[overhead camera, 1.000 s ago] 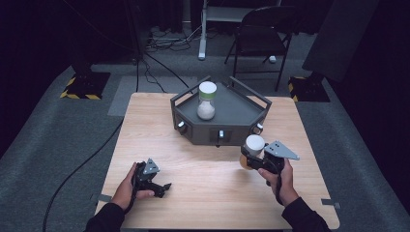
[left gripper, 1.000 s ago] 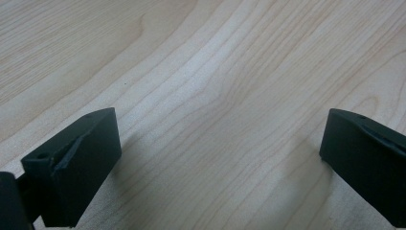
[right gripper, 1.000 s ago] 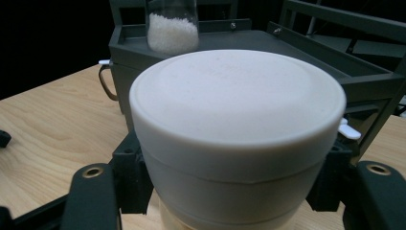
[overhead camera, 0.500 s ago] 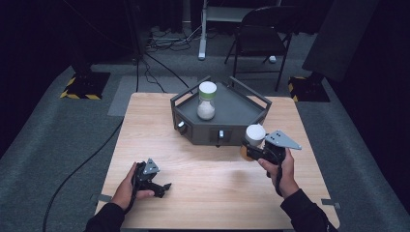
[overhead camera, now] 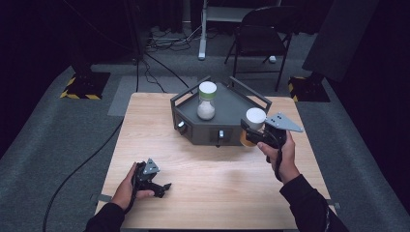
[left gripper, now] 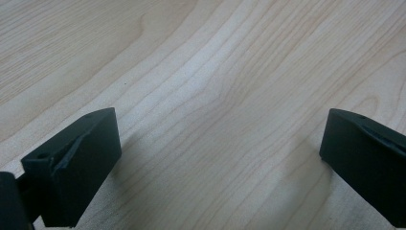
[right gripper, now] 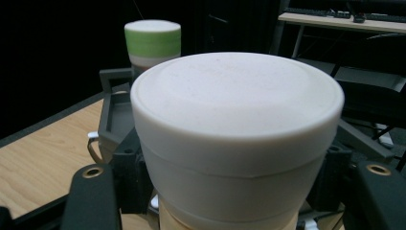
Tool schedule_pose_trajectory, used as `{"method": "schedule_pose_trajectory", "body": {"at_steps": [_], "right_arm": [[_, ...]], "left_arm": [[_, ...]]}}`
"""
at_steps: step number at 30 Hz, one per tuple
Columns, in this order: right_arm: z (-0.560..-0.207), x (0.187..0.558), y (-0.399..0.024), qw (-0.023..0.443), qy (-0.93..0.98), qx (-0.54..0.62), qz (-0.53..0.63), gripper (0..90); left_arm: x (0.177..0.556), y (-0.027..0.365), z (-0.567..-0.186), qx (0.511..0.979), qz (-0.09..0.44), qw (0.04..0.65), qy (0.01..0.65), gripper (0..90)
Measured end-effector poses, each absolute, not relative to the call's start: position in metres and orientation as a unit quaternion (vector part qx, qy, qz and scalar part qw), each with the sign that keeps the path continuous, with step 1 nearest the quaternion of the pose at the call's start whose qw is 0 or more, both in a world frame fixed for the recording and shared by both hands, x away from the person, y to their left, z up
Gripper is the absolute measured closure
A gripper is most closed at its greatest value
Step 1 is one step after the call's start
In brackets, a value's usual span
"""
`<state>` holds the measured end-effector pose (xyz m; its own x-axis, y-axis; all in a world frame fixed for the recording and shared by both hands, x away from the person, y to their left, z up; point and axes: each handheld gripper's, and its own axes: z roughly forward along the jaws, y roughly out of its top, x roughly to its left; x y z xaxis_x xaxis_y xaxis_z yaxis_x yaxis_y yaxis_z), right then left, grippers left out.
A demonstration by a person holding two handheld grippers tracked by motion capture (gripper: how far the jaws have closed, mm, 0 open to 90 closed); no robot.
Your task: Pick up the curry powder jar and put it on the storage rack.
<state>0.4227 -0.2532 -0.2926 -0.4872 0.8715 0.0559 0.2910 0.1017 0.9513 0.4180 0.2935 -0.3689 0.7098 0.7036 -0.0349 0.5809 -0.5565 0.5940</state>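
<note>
A jar with a white cap [overhead camera: 255,117] hangs above the table by the front right corner of a dark grey box [overhead camera: 193,129]. My right gripper [overhead camera: 249,131] is shut on it below the cap. In the right gripper view the white-capped jar [right gripper: 237,129] sits between the jaws of my right gripper [right gripper: 234,203]. A second jar with a green-and-white cap [overhead camera: 207,100] stands upright on top of the box; this green-capped jar [right gripper: 152,40] is behind the held one. My left gripper [overhead camera: 162,187] rests low on the table at the front left, and the left gripper [left gripper: 220,158] is open over bare wood.
The box [right gripper: 112,124] has raised rails on its top and knobs on its front wall. A wooden table [overhead camera: 232,203] carries everything. On the floor behind it are a folding chair [overhead camera: 263,29], cables [overhead camera: 159,67] and hazard-striped stand bases [overhead camera: 80,87].
My right gripper has lifted the white-capped jar up and back, closer to the box's front right corner. The left gripper has stayed put.
</note>
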Motion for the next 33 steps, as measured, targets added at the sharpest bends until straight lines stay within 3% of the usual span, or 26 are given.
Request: {"method": "schedule_pose_trajectory", "body": {"at_steps": [18, 33], "right_arm": [[-0.27, 0.45, -0.24, 0.301, 0.676, 0.424, 0.523, 33.5], [-0.271, 0.474, -0.229, 0.301, 0.67, 0.431, 0.524, 33.4]], "left_arm": [[0.418, 0.294, -0.369, 0.876, 0.104, 0.296, 0.367, 0.3], [0.418, 0.294, -0.369, 0.876, 0.104, 0.296, 0.367, 0.3]]}}
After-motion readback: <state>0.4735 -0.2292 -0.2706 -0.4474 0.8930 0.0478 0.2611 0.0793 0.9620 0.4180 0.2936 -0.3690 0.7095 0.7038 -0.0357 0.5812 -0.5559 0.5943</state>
